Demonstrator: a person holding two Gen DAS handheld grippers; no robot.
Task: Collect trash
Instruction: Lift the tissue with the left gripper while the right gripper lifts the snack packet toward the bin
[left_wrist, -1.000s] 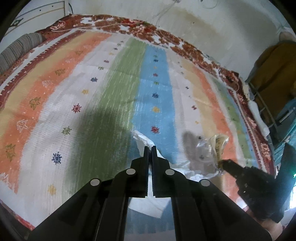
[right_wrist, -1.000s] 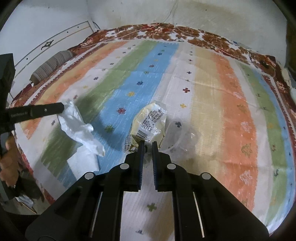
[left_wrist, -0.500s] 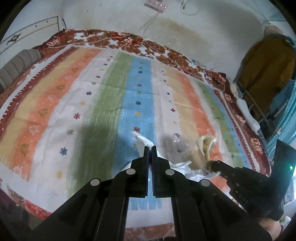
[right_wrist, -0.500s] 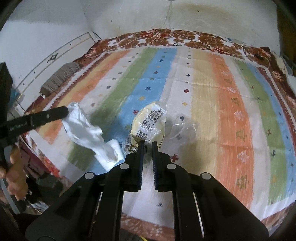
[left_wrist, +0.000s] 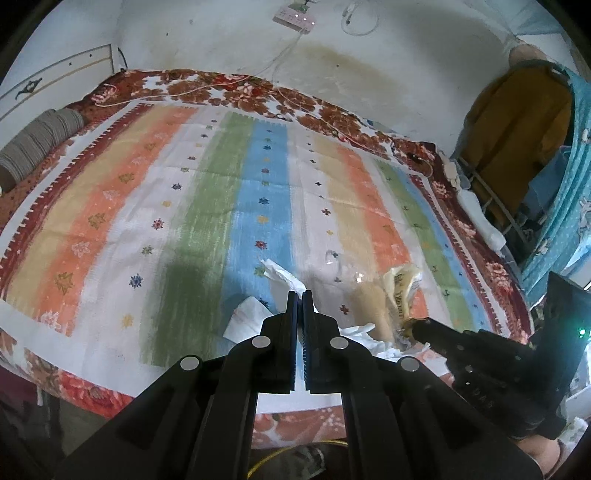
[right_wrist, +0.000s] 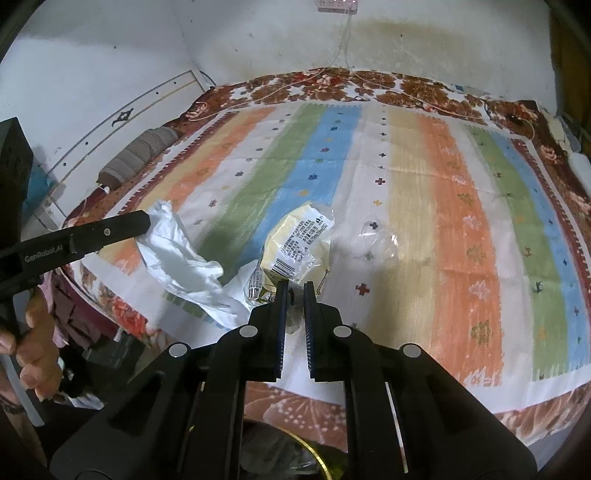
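Observation:
My left gripper (left_wrist: 300, 293) is shut on a crumpled white paper (left_wrist: 282, 276) that hangs from its tips above the near edge of the bed. In the right wrist view the same paper (right_wrist: 177, 254) droops from the left gripper (right_wrist: 146, 224) at the left. My right gripper (right_wrist: 293, 286) is shut on a yellow plastic wrapper (right_wrist: 299, 243) with a printed label and a clear plastic part (right_wrist: 378, 243). In the left wrist view the right gripper (left_wrist: 415, 325) holds that wrapper (left_wrist: 402, 284) at the lower right. Both pieces hang clear of the striped blanket (left_wrist: 207, 192).
The bed has a striped blanket (right_wrist: 461, 221) over a red floral cover (left_wrist: 207, 86). A grey rolled pillow (left_wrist: 35, 138) lies at its far left. A rack with clothes (left_wrist: 517, 122) stands right of the bed. A yellow round rim (right_wrist: 314, 456) shows below my grippers, mostly hidden.
Both grippers have risen and drawn back from the bed, carrying the paper and the wrapper. The bed's near edge and the floor below it have come into view.

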